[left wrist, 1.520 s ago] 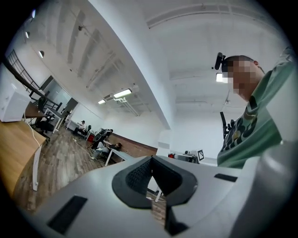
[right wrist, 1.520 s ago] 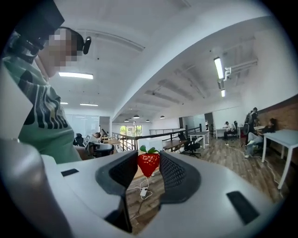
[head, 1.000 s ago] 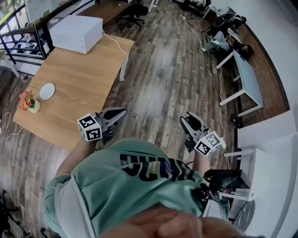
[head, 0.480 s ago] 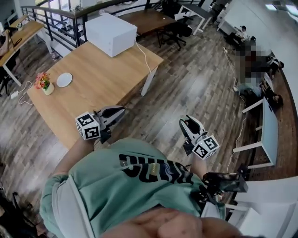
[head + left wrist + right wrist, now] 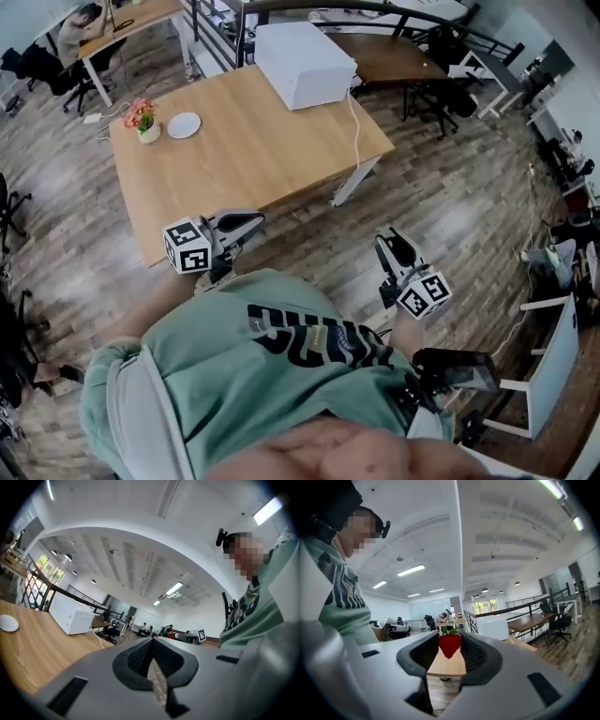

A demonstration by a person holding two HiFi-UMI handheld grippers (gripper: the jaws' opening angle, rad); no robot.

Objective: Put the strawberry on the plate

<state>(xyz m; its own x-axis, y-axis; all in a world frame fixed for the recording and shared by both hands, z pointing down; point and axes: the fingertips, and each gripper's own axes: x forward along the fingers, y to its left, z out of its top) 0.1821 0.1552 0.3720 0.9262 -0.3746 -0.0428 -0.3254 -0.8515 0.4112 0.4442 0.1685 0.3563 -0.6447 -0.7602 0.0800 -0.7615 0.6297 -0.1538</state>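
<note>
— Strawberry (image 5: pixel 449 645): where is it?
— Between the jaws of my right gripper (image 5: pixel 394 242), out at the tips. Pads press it from both sides. Red, with green leaves on top and the point hanging down. It is off the table.
— And the plate (image 5: pixel 184 125)?
— White, on the far left part of the wooden table (image 5: pixel 272 159), just beside a small pot of flowers (image 5: pixel 142 120). Well apart from the berry.
— What is under the right gripper?
— Plank floor (image 5: pixel 441 206), on the near side of the table. Gripper held level, table end showing beyond the jaws.
— Left gripper (image 5: pixel 251 221)?
— Clenched on nothing. Tips meet, and only a thin wedge of floor shows below them. It hangs just beside the table's near edge, level too.
— Anything else on the table?
— White box (image 5: pixel 305 64) at the far right end, and a white cable (image 5: pixel 355 117) running from it over the edge.
— Does the head view show the berry?
— Can't make it out there; only the right gripper view shows it.
</note>
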